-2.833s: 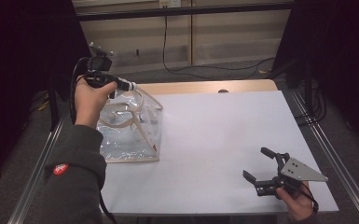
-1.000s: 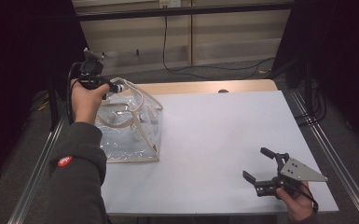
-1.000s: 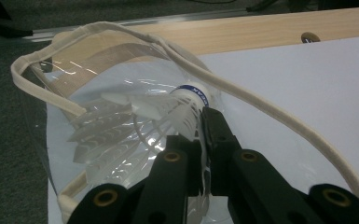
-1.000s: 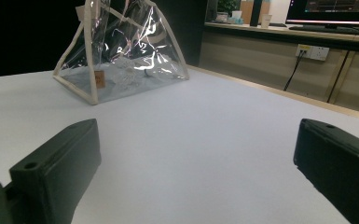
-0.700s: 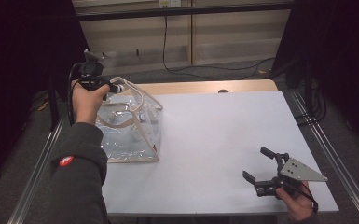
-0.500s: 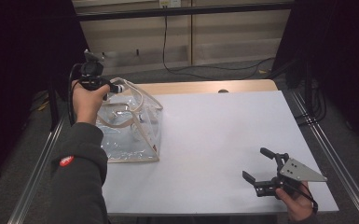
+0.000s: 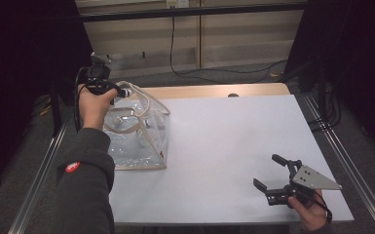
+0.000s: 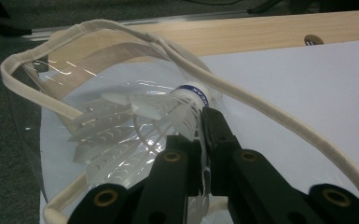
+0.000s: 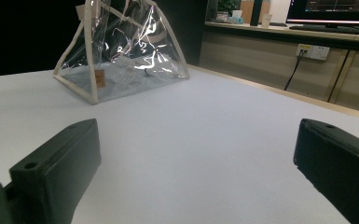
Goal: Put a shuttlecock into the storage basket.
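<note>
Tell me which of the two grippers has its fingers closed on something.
The left gripper, up at the clear bag's open mouth: it pinches a white shuttlecock. The right gripper sits open over bare table.

Clear glossy plastic bag (image 7: pixel 139 131) w/ matt cream cloth trim (image 8: pixel 270 112); shuttlecock (image 8: pixel 144 121) white feathers, smooth cap; table (image 7: pixel 234 141) top matt white, smooth, bare wood edge strip; gripper jaws matt black plastic.
</note>
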The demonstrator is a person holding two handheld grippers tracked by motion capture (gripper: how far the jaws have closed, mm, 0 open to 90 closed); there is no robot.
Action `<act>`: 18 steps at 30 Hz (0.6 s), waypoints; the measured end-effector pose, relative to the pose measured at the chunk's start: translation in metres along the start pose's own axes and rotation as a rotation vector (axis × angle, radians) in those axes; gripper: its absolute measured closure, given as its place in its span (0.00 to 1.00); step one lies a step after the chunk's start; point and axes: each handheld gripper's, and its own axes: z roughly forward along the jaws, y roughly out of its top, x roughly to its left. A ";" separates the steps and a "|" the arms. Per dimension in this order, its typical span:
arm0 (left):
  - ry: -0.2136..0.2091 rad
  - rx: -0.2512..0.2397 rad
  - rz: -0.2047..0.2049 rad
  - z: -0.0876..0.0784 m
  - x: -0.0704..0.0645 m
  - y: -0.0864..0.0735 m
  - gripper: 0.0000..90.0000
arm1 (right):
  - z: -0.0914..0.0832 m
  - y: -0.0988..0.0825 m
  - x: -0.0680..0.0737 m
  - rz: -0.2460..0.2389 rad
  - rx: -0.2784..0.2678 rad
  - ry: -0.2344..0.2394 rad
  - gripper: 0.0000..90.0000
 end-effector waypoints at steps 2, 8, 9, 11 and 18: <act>0.001 0.008 0.005 0.001 0.001 0.000 0.97 | 0.000 0.000 0.000 0.002 0.001 0.001 0.00; 0.006 0.008 -0.008 0.003 0.002 -0.003 0.97 | 0.000 0.000 0.001 0.000 -0.002 0.001 0.00; 0.006 0.007 -0.007 0.003 0.003 -0.003 0.97 | 0.000 0.000 0.001 0.001 -0.002 0.002 0.00; 0.009 0.003 -0.009 0.004 0.004 -0.003 0.97 | 0.000 0.000 0.001 0.001 -0.001 0.002 0.00; 0.013 0.004 -0.012 0.006 0.008 -0.004 0.97 | 0.000 0.000 0.002 0.010 0.004 0.004 0.00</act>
